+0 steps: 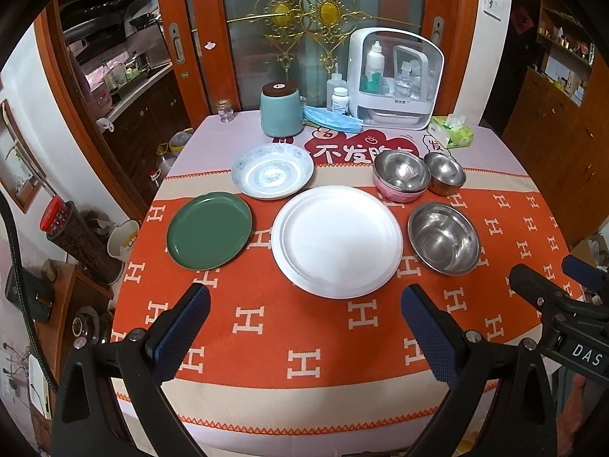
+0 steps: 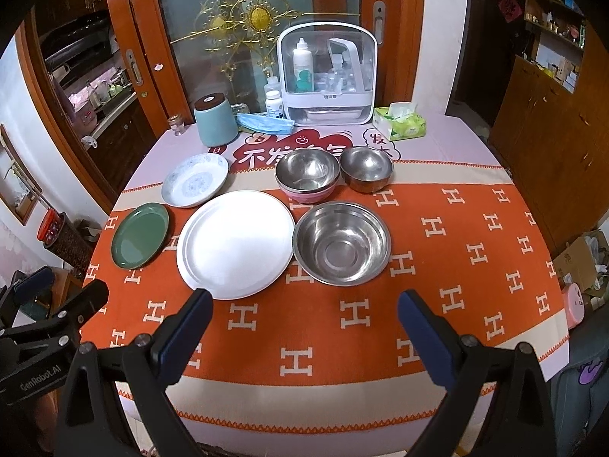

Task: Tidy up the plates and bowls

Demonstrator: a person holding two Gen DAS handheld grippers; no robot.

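Observation:
On the orange cloth lie a big white plate (image 1: 337, 242) (image 2: 236, 243), a green plate (image 1: 209, 230) (image 2: 140, 235) to its left and a pale blue patterned dish (image 1: 272, 170) (image 2: 195, 179) behind. To the right sit a large steel bowl (image 1: 443, 238) (image 2: 343, 243), a steel bowl nested in a pink bowl (image 1: 399, 176) (image 2: 307, 177), and a small steel bowl (image 1: 444, 173) (image 2: 366, 168). My left gripper (image 1: 304, 301) hangs open just short of the white plate. My right gripper (image 2: 304, 306) hangs open, near the white plate's edge and the large bowl. Both hold nothing.
At the table's back stand a teal canister (image 1: 281, 112), a small glass jar (image 1: 225, 110), a blue face mask (image 1: 331, 120), a white bottle organiser (image 1: 396, 80) and a green tissue pack (image 1: 451, 131). Wooden doors rise behind. The table (image 1: 266, 396) drops off at left and front.

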